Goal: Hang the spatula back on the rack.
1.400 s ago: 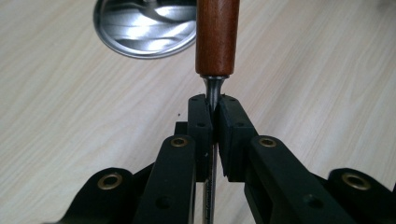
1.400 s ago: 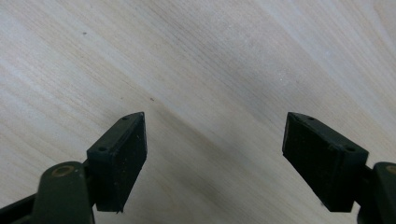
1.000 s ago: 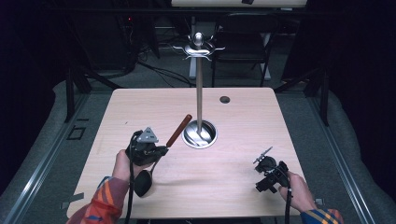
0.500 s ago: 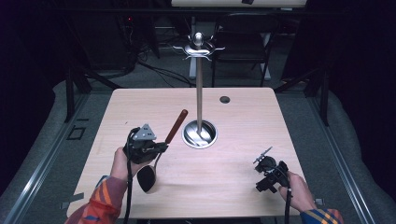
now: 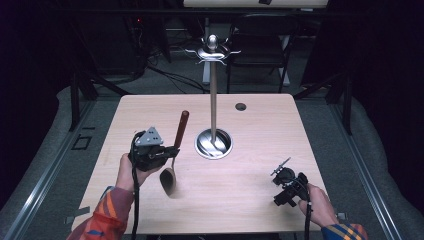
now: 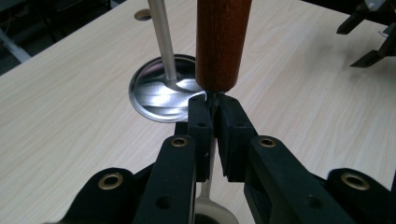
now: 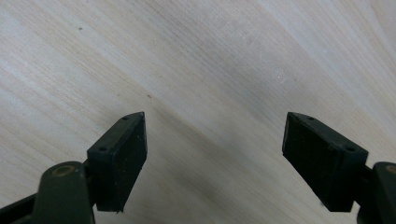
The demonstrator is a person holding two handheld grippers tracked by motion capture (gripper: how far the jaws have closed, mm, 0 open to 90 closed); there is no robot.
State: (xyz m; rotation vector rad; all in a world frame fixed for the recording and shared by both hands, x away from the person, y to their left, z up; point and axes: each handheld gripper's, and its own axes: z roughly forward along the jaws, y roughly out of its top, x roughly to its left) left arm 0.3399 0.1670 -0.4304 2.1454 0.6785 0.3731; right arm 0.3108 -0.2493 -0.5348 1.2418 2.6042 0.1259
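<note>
Left gripper [image 6: 212, 100] clamps a wooden-handled spoon [image 5: 176, 145] near the table's [image 5: 260, 205] left edge; right gripper [image 7: 215, 158] gapes.

Brightly lit pale wooden counter [image 5: 250, 200] amid dark surroundings; soft shadows, glare on round steel base [image 6: 154, 95], slightly blurred throughout.
</note>
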